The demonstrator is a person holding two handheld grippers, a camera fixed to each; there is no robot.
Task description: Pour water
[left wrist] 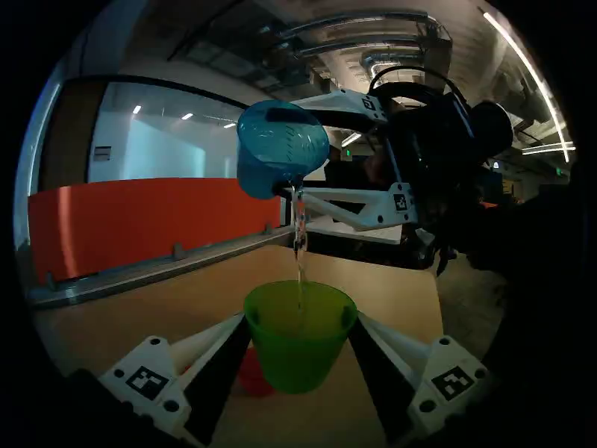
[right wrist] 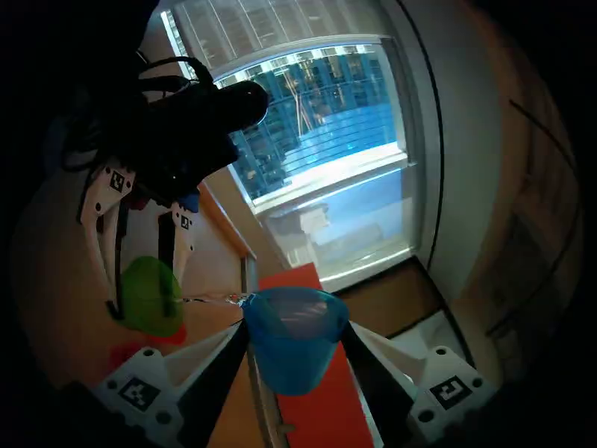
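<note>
A green cup stands upright between the fingers of my left gripper, which is shut on it just above the wooden table. Above it my right gripper holds a blue cup tipped over on its side. A thin stream of water falls from the blue cup's rim into the green cup. In the right gripper view my right gripper is shut on the blue cup, the stream runs leftward to the green cup, and the left gripper holds that cup.
A small red object lies on the table beside the green cup's base. An orange partition with a metal rail borders the table's far edge. A large window and a white wall stand beyond. Wooden floor lies right of the table.
</note>
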